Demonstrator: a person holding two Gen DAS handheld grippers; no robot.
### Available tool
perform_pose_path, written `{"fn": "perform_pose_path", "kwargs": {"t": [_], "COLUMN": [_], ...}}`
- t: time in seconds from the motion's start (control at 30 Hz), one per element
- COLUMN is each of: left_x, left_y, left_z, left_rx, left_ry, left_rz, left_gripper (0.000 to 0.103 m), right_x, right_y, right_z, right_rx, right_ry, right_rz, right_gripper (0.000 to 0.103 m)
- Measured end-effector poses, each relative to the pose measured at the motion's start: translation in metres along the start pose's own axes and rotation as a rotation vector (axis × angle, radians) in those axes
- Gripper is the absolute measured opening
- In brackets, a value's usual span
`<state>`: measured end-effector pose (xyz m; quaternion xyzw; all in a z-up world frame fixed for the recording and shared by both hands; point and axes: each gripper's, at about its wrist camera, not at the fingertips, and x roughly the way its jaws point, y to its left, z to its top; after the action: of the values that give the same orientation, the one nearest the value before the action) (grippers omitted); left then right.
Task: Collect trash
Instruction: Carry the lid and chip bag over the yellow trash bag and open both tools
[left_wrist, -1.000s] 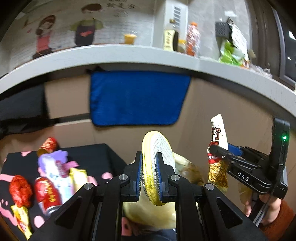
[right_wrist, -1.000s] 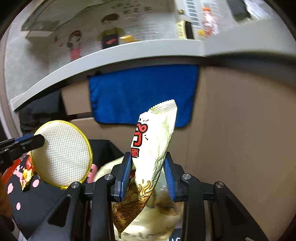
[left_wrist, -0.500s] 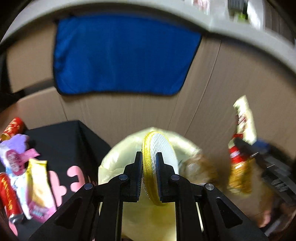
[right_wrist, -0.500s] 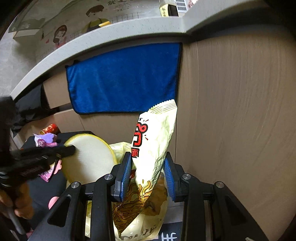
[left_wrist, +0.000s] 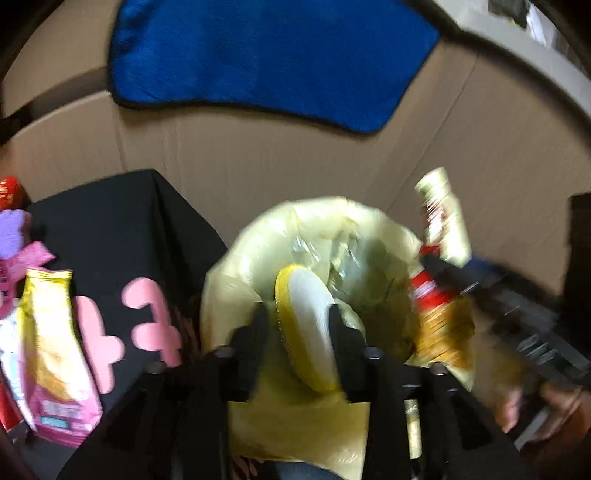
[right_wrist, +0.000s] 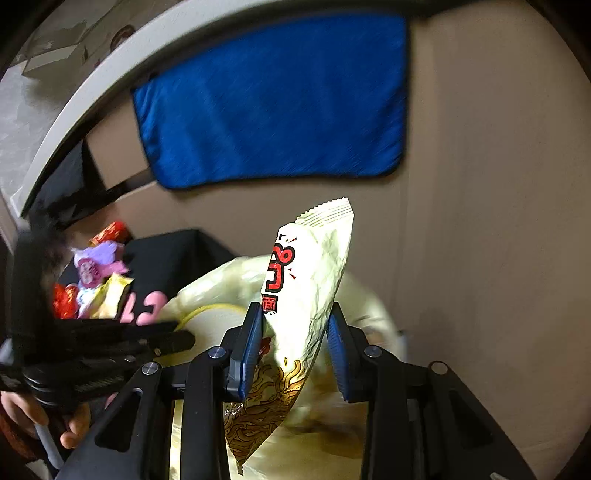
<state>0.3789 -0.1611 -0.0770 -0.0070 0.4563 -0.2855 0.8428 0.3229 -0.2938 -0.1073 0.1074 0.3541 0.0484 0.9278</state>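
Left wrist view shows me my left gripper (left_wrist: 295, 325) over the mouth of the yellow trash bag (left_wrist: 236, 280). Its fingers (left_wrist: 258, 325) have spread apart, and the round yellow pad (left_wrist: 306, 321) sits loose between them, tilted, right above the bag opening. Whether one finger touches the pad I cannot tell, because the picture is blurred.

To the right in this view I see my right gripper (left_wrist: 443, 266) holding the noodle wrapper (left_wrist: 443, 221) at the right edge of the bag. In the right wrist view the right gripper (right_wrist: 295, 332) is clenched on the noodle wrapper (right_wrist: 310, 273), which stands almost upright between the blue pads (right_wrist: 247, 343), over the trash bag (right_wrist: 229, 277). The left gripper (right_wrist: 184, 338) reaches in from the left side there, its tip over the round pad (right_wrist: 210, 321).

On the black cloth with pink shapes (left_wrist: 122, 229), left of the bag, lie more trash: a yellow-pink snack pack (left_wrist: 55, 350), a purple wrapper (left_wrist: 14, 232) and a red can (left_wrist: 9, 192). A blue towel (left_wrist: 273, 55) hangs on the cardboard wall (left_wrist: 258, 158) behind.
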Motion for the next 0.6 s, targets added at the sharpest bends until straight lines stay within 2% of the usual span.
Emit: {"fn": "perform_pose_path", "kwargs": {"t": [0.13,0.3,0.4,0.6], "left_x": [-0.030,-0.074,-0.091,-0.109], "left_y": [0.012,0.024,0.035,0.053], "left_z": [-0.003,-0.016,-0.023,-0.045], "left_rx": [-0.053,-0.096,-0.115,-0.140], "left_ry": [-0.052,-0.147,-0.189,-0.231], "left_rz": [-0.004,0.051,0.071,0.125], "left_gripper": [0.042,0.042,0.042,0.042], "right_x": [0.037,0.072,0.070,0.043], "right_y": [0.016,0.028,0.028,0.037], "right_z": [-0.004,-0.014,-0.010,-0.007], "right_rx": [-0.025,-0.078,-0.064,-0.093], "right_ry": [0.129,0.296,0.284,0.179], "right_rz": [0.032,-0.031,-0.041,-0.071], "right_gripper": [0.031,0.032,0.036,0.045]}}
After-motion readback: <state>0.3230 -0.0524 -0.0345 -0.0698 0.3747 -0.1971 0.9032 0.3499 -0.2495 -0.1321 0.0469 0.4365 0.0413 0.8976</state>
